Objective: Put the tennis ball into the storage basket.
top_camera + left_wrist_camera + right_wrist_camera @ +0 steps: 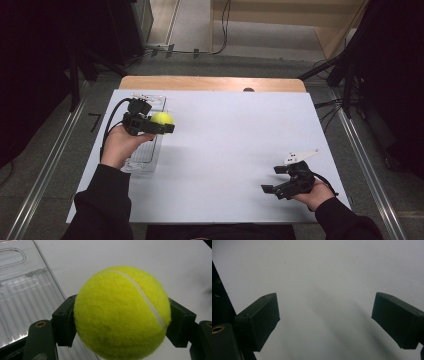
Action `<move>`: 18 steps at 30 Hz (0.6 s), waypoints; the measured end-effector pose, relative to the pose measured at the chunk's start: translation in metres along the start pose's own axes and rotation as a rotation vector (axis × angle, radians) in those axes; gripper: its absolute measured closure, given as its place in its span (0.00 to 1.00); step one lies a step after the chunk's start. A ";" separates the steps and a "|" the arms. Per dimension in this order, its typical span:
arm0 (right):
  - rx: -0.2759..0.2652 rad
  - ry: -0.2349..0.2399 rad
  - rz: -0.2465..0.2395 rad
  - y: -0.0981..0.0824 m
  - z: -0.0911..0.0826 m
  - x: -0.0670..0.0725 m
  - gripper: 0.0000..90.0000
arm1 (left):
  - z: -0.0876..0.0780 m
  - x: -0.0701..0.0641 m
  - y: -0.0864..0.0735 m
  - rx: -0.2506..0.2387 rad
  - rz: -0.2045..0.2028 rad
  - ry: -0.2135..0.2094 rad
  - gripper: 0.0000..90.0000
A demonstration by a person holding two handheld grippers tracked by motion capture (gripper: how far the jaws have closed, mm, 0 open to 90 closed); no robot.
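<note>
The person's dark sleeves enter the high view at the bottom edge, nearest the camera, at about 7 and 5 o'clock. At the left, the left hand (pixel 116 146) carries the left gripper (pixel 161 123), held above the table with its black jaws pointing toward 3 o'clock. The jaws are clenched on a fuzzy yellow-green tennis ball with a white seam (pixel 162 119); the left gripper view confirms both black pads (pixel 65 321) pressed against opposite sides of the ball (pixel 122 312). Ball and gripper sit at about 10 o'clock of the white rectangular tabletop (pixel 235 145), over the right edge of a clear ribbed plastic tray (pixel 144 161) that lies flat along the table's left side; its ridged floor (pixel 22 305) shows at 9 o'clock of the ball. A black cable (pixel 111 120) loops from the gripper's rear. At the right, at about 4 o'clock, the right hand (pixel 315 194) holds the right gripper (pixel 274 179), released: its jaws stand wide apart over bare white surface, well apart from the ball, with nothing between them.
</note>
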State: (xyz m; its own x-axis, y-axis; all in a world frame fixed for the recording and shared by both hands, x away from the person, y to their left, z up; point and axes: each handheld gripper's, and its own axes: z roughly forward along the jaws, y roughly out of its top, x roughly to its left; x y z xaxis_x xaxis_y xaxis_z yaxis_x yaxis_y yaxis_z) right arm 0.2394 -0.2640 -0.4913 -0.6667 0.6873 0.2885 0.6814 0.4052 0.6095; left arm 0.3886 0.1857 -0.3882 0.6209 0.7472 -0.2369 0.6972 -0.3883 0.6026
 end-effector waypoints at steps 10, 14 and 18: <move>-0.001 0.000 -0.003 0.000 0.000 0.000 0.06 | -0.006 0.011 -0.003 -0.011 -0.030 0.031 0.29; -0.001 0.001 -0.003 0.000 0.000 0.000 0.07 | -0.008 0.014 -0.004 -0.017 -0.047 0.045 0.29; -0.001 0.000 -0.004 0.000 0.000 0.000 0.06 | -0.010 0.019 -0.005 -0.019 -0.053 0.057 0.29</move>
State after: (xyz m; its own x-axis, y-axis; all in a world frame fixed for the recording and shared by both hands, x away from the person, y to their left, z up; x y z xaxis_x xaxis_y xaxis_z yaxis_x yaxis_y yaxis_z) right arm 0.2394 -0.2638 -0.4914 -0.6695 0.6855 0.2863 0.6785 0.4074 0.6113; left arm 0.3930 0.2070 -0.3883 0.5614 0.7963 -0.2252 0.7212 -0.3373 0.6051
